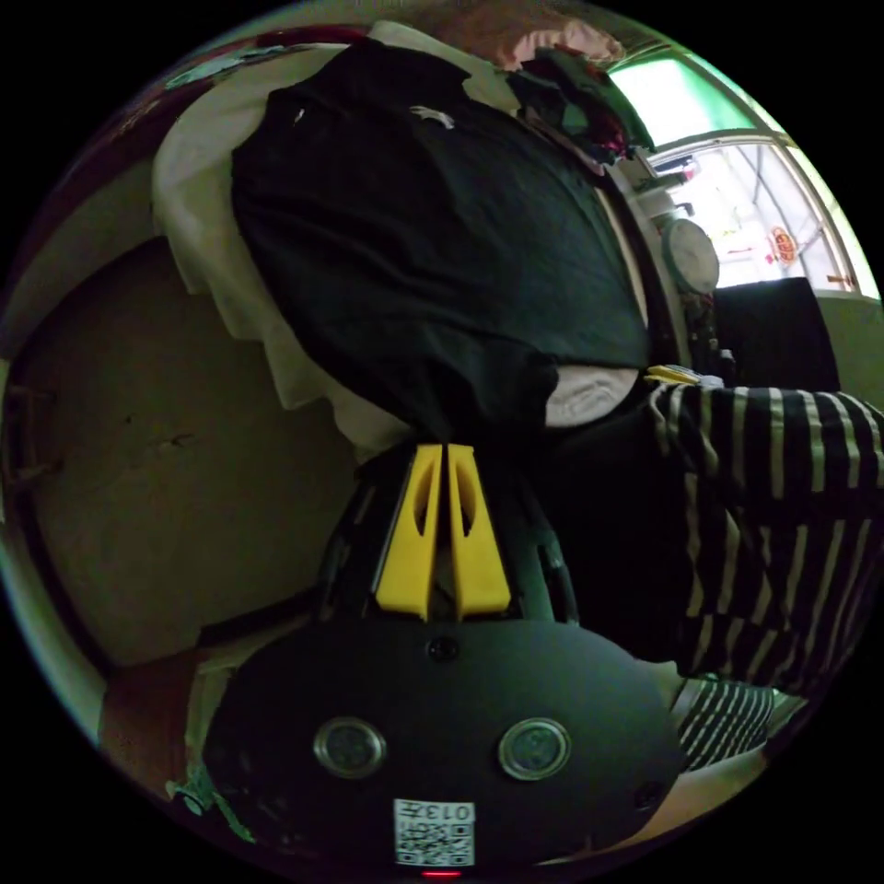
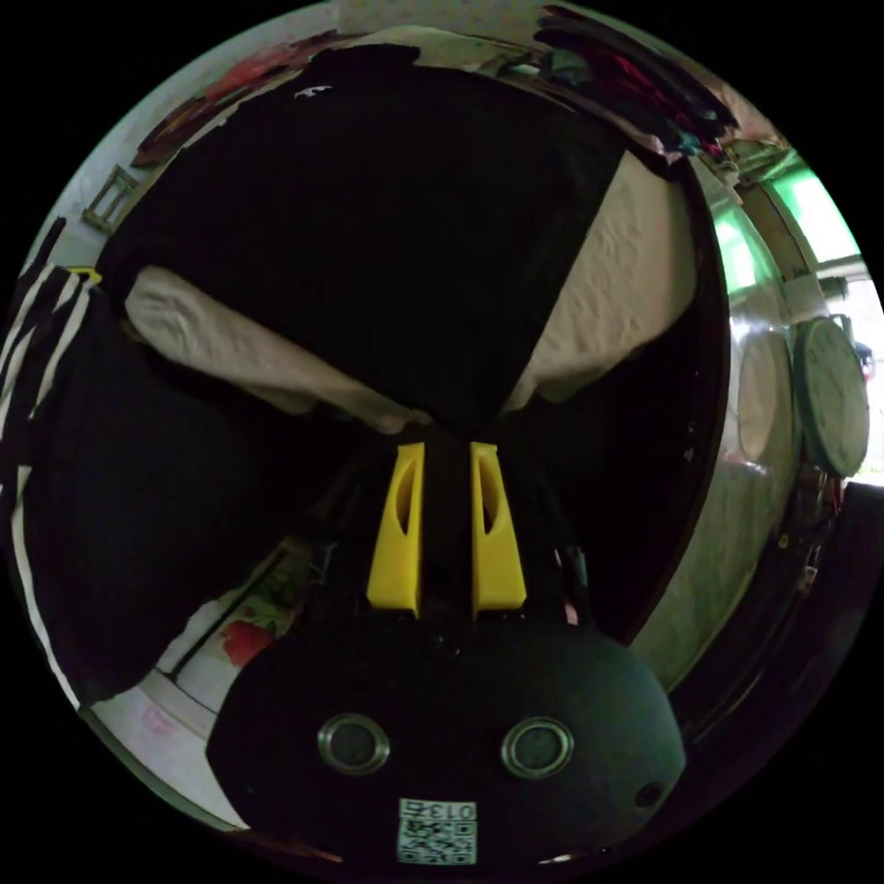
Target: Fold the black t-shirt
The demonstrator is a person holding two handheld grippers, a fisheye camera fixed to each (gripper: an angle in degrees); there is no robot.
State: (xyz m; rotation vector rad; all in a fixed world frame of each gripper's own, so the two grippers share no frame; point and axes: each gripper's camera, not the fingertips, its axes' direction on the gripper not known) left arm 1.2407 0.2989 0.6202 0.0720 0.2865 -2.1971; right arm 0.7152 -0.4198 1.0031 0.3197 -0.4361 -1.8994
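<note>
The black t-shirt (image 1: 414, 239) lies spread over a cream cloth-covered table (image 1: 198, 230), one edge drawn up into my left gripper (image 1: 446, 449). Its yellow jaws are nearly together, pinching that black fabric. In the right gripper view the same black t-shirt (image 2: 368, 221) stretches from the table (image 2: 635, 276) down to my right gripper (image 2: 447, 447), whose yellow jaws stand slightly apart with dark cloth held between them. A small white mark (image 1: 431, 114) shows near the shirt's far end.
A person's striped sleeve (image 1: 773, 488) reaches in on the right of the left gripper view, and at the left edge (image 2: 37, 313) of the right one. A heap of clothes (image 1: 571, 83) lies at the table's far end. A bright window (image 1: 737, 184) and a round scale (image 1: 691, 256) stand beyond.
</note>
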